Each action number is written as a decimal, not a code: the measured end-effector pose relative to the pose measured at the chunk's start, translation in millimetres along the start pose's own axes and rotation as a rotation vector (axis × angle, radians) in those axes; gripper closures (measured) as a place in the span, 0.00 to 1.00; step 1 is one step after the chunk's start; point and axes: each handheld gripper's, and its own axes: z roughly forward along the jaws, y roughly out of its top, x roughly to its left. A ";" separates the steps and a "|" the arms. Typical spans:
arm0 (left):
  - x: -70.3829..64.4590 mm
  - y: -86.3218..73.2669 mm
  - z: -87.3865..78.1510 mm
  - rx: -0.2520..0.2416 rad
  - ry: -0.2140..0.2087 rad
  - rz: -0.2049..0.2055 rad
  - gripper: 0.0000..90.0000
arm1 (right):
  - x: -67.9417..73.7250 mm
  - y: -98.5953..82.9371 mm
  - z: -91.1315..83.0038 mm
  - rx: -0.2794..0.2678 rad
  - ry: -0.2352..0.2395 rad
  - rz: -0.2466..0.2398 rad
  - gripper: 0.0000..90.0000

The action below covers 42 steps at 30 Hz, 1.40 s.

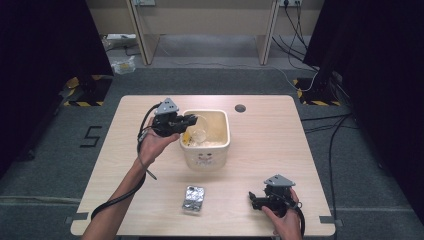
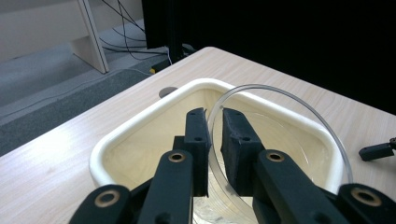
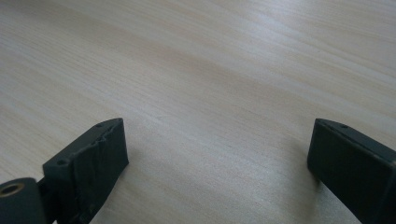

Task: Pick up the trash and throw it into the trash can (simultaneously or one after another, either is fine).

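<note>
A cream square tub (image 1: 206,158) stands in the middle of the wooden table (image 1: 265,145). My left gripper (image 1: 192,120) reaches over the tub's left rim, shut on the thin edge of a clear round dish (image 1: 199,134). In the left gripper view the black jaws (image 2: 214,117) pinch the dish's rim (image 2: 290,96) above the tub (image 2: 140,122), and the dish stands tilted on edge inside it. My right gripper (image 1: 253,198) rests low near the table's front right, open. In the right gripper view (image 3: 218,131) only bare wood lies between its jaws.
A silvery foil blister pack (image 1: 193,199) lies flat near the front edge, in front of the tub. A round cable hole (image 1: 240,108) sits at the table's far side. Beyond the table are a wooden desk frame, floor cables and dark curtains.
</note>
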 end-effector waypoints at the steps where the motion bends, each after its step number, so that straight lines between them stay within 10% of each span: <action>1: 0.0 0.0 0.0 0.000 0.000 0.000 0.89 | 0.0 0.0 0.0 0.000 0.000 0.000 0.06; 25: 3.0 -12.4 10.9 0.057 0.016 0.009 0.85 | -0.1 0.0 0.0 0.000 -0.001 -0.001 0.06; 42: -13.1 -5.6 -13.1 0.015 -0.047 -0.046 0.45 | -0.1 0.0 0.0 0.001 -0.001 -0.001 0.06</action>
